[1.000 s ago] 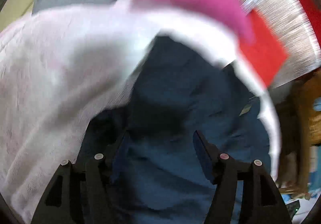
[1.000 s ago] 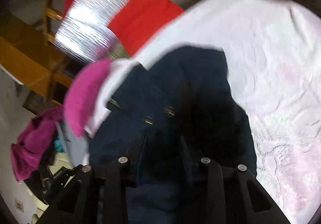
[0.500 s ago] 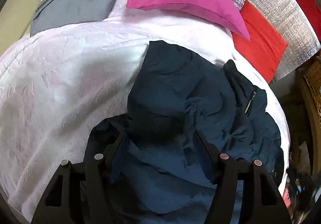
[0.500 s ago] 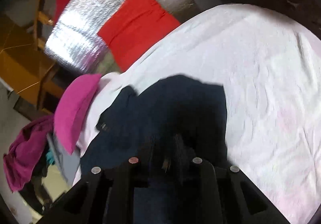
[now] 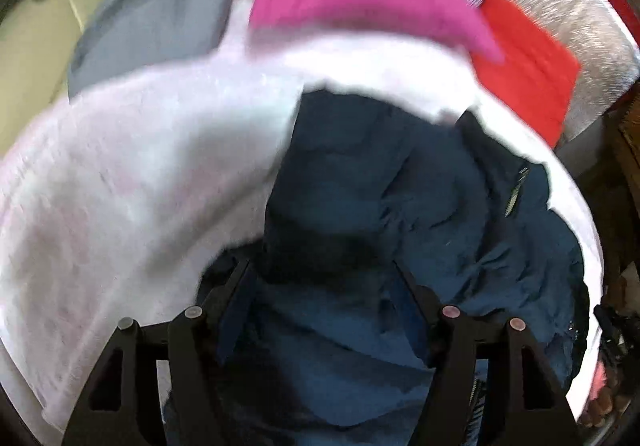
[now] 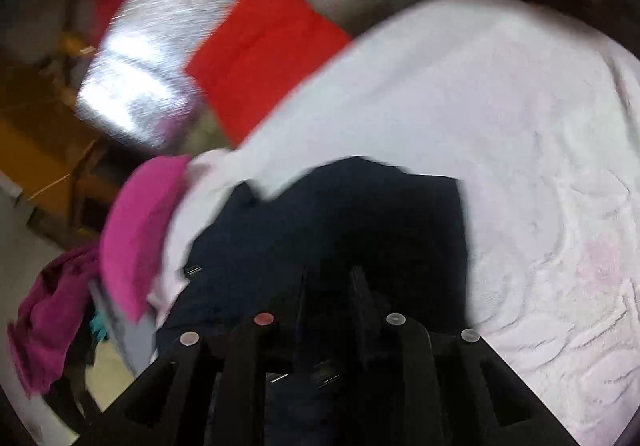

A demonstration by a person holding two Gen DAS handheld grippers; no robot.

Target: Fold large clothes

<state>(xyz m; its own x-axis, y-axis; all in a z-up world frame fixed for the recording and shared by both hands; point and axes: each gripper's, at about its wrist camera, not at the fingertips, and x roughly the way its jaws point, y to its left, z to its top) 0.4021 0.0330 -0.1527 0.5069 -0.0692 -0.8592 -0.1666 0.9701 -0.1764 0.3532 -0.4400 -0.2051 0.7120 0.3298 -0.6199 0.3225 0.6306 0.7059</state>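
Mid-fold: right gripper (image 6: 328, 286) clamped on navy jacket (image 5: 400, 206); left gripper (image 5: 324, 286) jaws apart over it. Next: grasping with left, laying the fold flat on white bedspread (image 6: 520, 166).

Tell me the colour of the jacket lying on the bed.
Dark navy blue jacket, clearest in the left wrist view.

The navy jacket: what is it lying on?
The navy jacket lies on a white bedspread, which shows all around it. What is beneath its middle is covered.
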